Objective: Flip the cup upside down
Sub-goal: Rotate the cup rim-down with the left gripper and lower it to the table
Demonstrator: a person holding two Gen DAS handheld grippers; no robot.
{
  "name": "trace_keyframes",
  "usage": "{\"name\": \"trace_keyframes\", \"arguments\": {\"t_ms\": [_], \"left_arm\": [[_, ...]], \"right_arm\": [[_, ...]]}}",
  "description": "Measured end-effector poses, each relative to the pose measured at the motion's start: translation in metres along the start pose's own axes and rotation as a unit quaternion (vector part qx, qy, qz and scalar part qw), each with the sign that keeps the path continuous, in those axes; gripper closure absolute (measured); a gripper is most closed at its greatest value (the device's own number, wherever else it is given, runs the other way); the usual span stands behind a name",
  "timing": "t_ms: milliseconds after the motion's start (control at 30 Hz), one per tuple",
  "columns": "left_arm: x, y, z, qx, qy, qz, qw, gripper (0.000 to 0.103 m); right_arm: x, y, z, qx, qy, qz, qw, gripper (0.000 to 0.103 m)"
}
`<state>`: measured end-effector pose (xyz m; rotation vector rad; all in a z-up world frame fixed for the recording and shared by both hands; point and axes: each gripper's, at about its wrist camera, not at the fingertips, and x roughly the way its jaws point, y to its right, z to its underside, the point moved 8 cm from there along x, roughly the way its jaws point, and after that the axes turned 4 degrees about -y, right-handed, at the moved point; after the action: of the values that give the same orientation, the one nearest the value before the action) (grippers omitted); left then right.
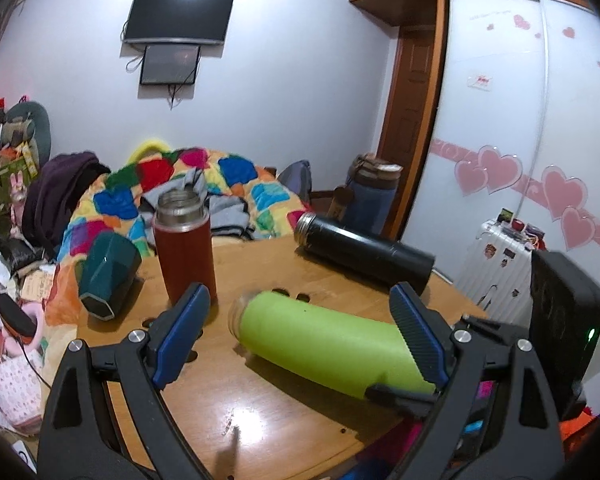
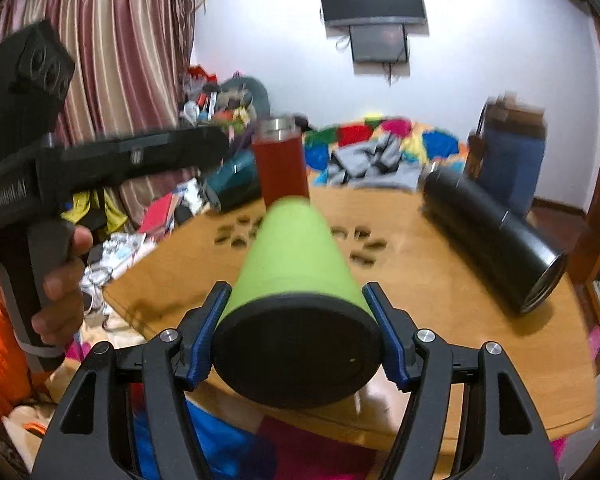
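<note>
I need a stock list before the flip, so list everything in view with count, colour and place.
Green cup: one, lime green with black base, on its side above the table, base end between the right claw's fingers.
Red flask: one, dark red with steel neck, upright at the table's far left.
Black flask: one, black, lying on its side at the table's far right.
Teal cup: one, dark teal, tipped over at the table's left edge.
Table: one, round, wooden.
Quilt: one, multicoloured, behind the table.
Screen: one, black, on the wall.
Suitcase: one, white, right of the table.
Left claw: open, over the green cup.
Right claw: shut on the green cup.
</note>
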<state>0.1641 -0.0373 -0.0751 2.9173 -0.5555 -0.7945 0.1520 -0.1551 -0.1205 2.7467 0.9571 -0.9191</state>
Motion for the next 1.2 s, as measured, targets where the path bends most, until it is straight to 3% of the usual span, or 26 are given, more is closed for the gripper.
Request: {"name": "trace_keyframes", "arguments": {"t_ms": [333,600,767,1000,1200], "left_arm": [[-0.036,0.018,-0.039,0.008,0.013,0.066,0.9977,0.011],[-0.02,0.017,-0.059,0.027,-0.044,0.102,0.9934,0.011],[0.004,-0.007,-0.06,0.024,-0.076,0.063,0.9949,0.01],[0.012,-0.029,-0.064,-0.007,-0.066,0.065,0.9957,0.01],[0.012,-0.042,-0.068,-0.005,-0.049,0.028,0.9984,0.01]], "right_arm": [[-0.041,-0.023,-0.062,-0.044,0.074,0.018,0.996,0.04],[-0.025,-0.033,-0.087,-0.056,0.071,0.018,0.996,0.04],[-0.01,-0.03,-0.103,-0.044,0.077,0.012,0.996,0.04],[0.008,-0.028,-0.111,-0.02,0.082,-0.001,0.996,0.039],[0.034,-0.024,-0.094,-0.013,0.041,-0.011,0.999,0.04]]}}
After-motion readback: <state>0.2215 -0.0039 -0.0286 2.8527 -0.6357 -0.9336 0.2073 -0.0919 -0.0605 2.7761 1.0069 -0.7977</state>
